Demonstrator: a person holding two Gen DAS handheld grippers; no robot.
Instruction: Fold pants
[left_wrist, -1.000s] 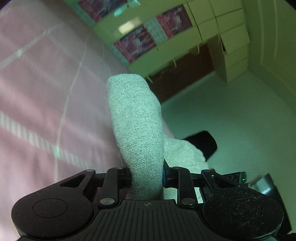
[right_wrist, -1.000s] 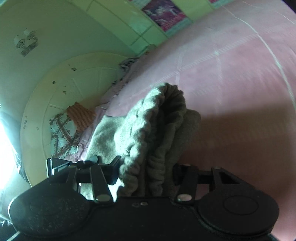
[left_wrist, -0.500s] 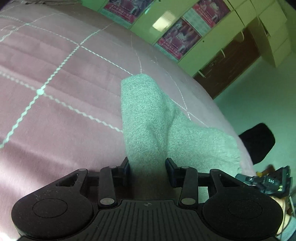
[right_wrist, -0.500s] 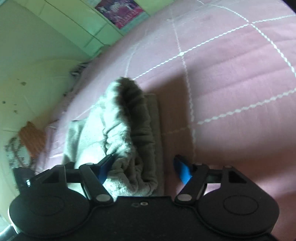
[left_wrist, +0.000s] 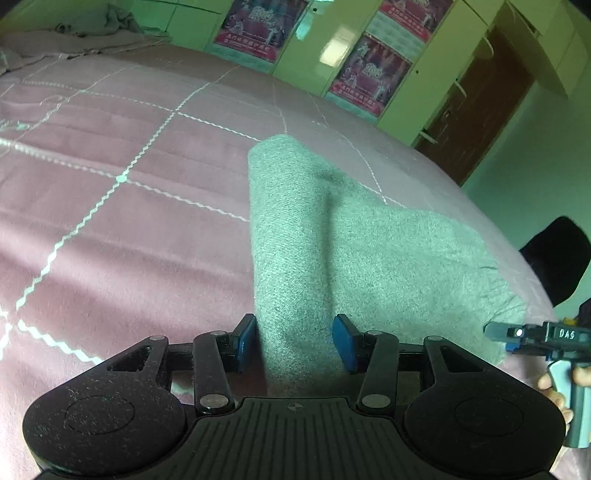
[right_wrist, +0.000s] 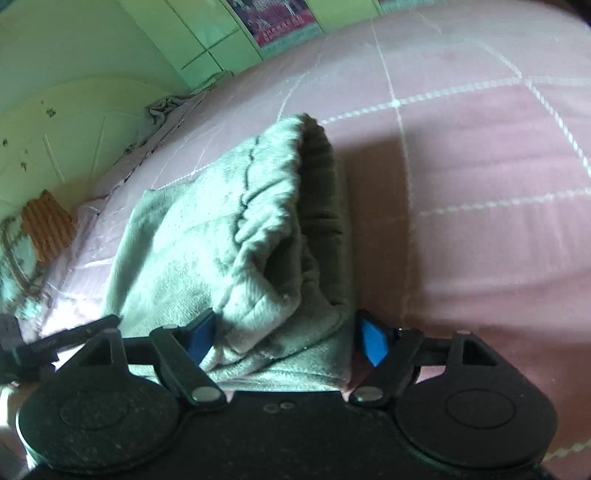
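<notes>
- Nearest us, our left gripper (left_wrist: 295, 341) had its jaws spread, the blue pads (left_wrist: 245, 341) standing just off a raised fold of the grey pants (left_wrist: 295, 236), not pinching it.
- Our right gripper (right_wrist: 284, 339) likewise had its jaws released, one pad to either side of the gathered waistband end (right_wrist: 291, 229) (ribbed and bunched).
- The pants lay folded on the pink bed (left_wrist: 110, 206), a flatter layer spreading to the right in the left view.
- At that view's right edge we saw the other gripper in our hand (left_wrist: 554, 387).
- Farther back stood green cupboards with posters (left_wrist: 369, 77) and a brown door (left_wrist: 476, 107).
</notes>
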